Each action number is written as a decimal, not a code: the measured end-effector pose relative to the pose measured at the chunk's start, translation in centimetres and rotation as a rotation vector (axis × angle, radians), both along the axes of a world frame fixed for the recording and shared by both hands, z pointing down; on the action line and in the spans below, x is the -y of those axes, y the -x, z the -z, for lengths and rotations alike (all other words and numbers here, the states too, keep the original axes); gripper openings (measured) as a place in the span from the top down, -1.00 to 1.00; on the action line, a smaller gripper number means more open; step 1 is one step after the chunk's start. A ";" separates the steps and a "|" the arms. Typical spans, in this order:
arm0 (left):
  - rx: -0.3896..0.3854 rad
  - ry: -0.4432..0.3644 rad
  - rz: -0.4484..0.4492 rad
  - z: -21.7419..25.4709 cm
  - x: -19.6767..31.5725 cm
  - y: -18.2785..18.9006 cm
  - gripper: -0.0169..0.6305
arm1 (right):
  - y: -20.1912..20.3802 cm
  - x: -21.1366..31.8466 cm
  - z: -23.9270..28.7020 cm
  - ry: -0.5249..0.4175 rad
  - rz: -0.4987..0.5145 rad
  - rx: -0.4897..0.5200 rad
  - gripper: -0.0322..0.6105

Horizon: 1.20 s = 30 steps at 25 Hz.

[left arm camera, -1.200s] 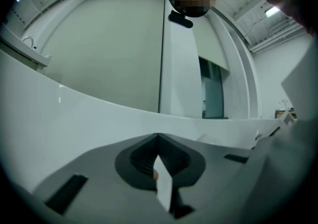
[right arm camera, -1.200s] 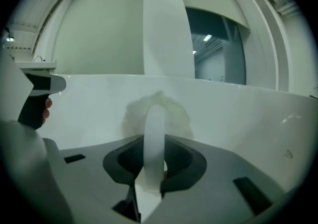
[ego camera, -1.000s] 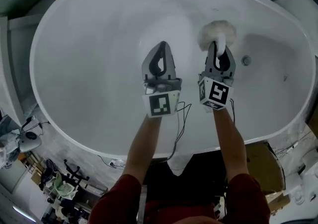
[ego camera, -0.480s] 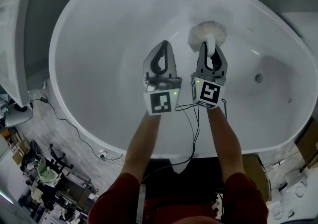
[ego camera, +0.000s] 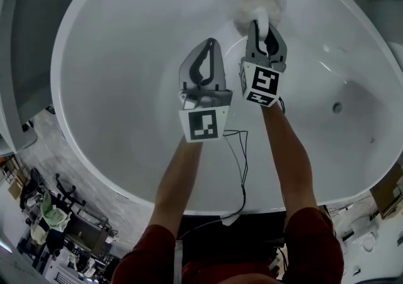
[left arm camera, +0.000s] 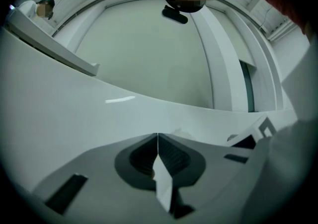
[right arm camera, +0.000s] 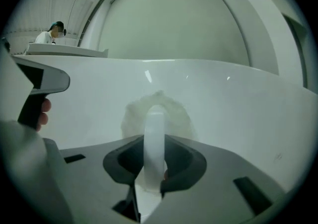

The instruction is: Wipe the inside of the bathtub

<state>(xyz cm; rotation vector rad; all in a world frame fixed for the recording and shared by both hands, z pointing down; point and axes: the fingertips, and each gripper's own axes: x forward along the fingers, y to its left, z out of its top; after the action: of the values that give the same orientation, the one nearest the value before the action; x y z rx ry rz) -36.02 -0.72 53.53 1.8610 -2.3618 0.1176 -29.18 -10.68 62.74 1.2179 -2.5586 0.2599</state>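
Note:
The white oval bathtub (ego camera: 113,62) fills the head view. My right gripper (ego camera: 261,24) is shut on the white handle (right arm camera: 155,138) of a fluffy round duster (ego camera: 258,4), whose head (right arm camera: 158,113) presses against the far inner wall of the tub. My left gripper (ego camera: 206,56) hovers beside it to the left, over the tub's floor, jaws shut with nothing between them; in the left gripper view its jaws (left arm camera: 157,141) meet in a line against the tub wall (left arm camera: 74,113).
The drain (ego camera: 337,107) sits at the tub's right end. A thin cable (ego camera: 242,163) trails from the grippers over the tub's near rim. Clutter and a wheeled stand (ego camera: 63,213) lie on the floor lower left; a cardboard box (ego camera: 385,189) at right.
My right gripper has pushed the duster farther up the far wall and to the left, away from the drain. The left gripper stays alongside, shut.

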 end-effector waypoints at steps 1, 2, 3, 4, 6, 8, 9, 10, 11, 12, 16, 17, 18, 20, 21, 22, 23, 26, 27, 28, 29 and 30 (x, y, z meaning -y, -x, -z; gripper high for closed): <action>-0.001 0.003 0.005 -0.3 0.2 0.4 0.90 | 0.7 0.7 -0.4 -0.002 0.000 0.001 0.61; -0.001 0.005 0.009 -0.5 0.2 0.8 0.90 | 1.5 1.4 -0.6 -0.008 -0.003 0.005 0.61; 0.000 0.004 0.013 -0.6 0.2 1.2 0.90 | 2.2 1.9 -0.9 -0.016 -0.008 0.007 0.61; -0.001 0.001 0.016 -0.7 0.1 1.5 0.90 | 2.8 2.3 -1.2 -0.023 -0.012 0.004 0.61; -0.006 -0.001 0.022 -1.2 0.0 1.8 0.90 | 3.6 2.8 -2.0 -0.037 -0.023 -0.001 0.61; -0.006 0.013 0.016 -2.2 0.1 1.8 0.90 | 3.9 3.0 -2.7 -0.062 -0.033 0.003 0.61; -0.002 0.021 0.010 -2.8 0.1 1.8 0.90 | 4.0 3.0 -3.0 -0.076 -0.030 0.002 0.61; 0.004 0.026 0.005 -3.2 0.1 1.8 0.90 | 4.1 3.0 -3.1 -0.086 -0.023 0.000 0.61; 0.008 0.030 0.000 -3.3 0.1 1.9 0.90 | 4.3 3.0 -2.9 -0.091 -0.016 0.001 0.61; 0.011 0.030 -0.002 -3.3 0.1 2.0 0.90 | 4.5 3.0 -2.7 -0.091 -0.009 0.002 0.61; 0.004 0.023 0.007 -2.9 -0.2 1.2 0.90 | 4.2 2.6 -2.3 -0.091 0.019 -0.013 0.61; 0.010 0.025 0.001 -3.0 -0.2 0.6 0.90 | 4.0 2.6 -2.4 -0.099 0.028 -0.022 0.61; 0.016 0.027 -0.006 -3.1 -0.1 0.1 0.90 | 3.8 2.7 -2.4 -0.106 0.034 -0.027 0.61; 0.025 0.023 -0.015 -2.9 0.2 -0.9 0.90 | 3.4 3.1 -2.0 -0.119 0.031 -0.031 0.61; 0.025 0.020 -0.017 -2.8 0.3 -1.2 0.90 | 3.1 3.4 -1.8 -0.126 0.027 -0.035 0.61; 0.024 0.018 -0.016 -2.8 0.4 -1.6 0.90 | 2.8 3.6 -1.7 -0.133 0.026 -0.040 0.61; 0.021 0.017 -0.016 -2.9 0.6 -1.9 0.90 | 2.3 3.9 -1.5 -0.138 0.026 -0.044 0.61; 0.011 0.018 -0.026 -2.9 1.5 -3.8 0.90 | 0.0 4.6 -1.1 -0.158 0.029 -0.061 0.61; 0.008 0.017 -0.034 -2.8 1.9 -4.7 0.90 | -1.1 4.9 -1.0 -0.163 0.026 -0.064 0.61; 0.008 0.015 -0.043 -2.7 2.3 -5.7 0.90 | -2.3 5.1 -0.9 -0.165 0.018 -0.064 0.61; 0.009 0.014 -0.053 -2.7 2.7 -6.8 0.90 | -3.5 5.3 -1.0 -0.162 0.007 -0.059 0.61; 0.011 0.013 -0.062 -2.8 3.1 -7.8 0.90 | -4.7 5.5 -1.1 -0.158 -0.007 -0.051 0.61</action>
<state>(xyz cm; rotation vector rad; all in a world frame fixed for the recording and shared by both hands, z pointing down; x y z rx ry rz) -28.22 -3.80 56.29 1.9333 -2.3047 0.1492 -24.47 -16.19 63.82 1.2709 -2.5721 0.0285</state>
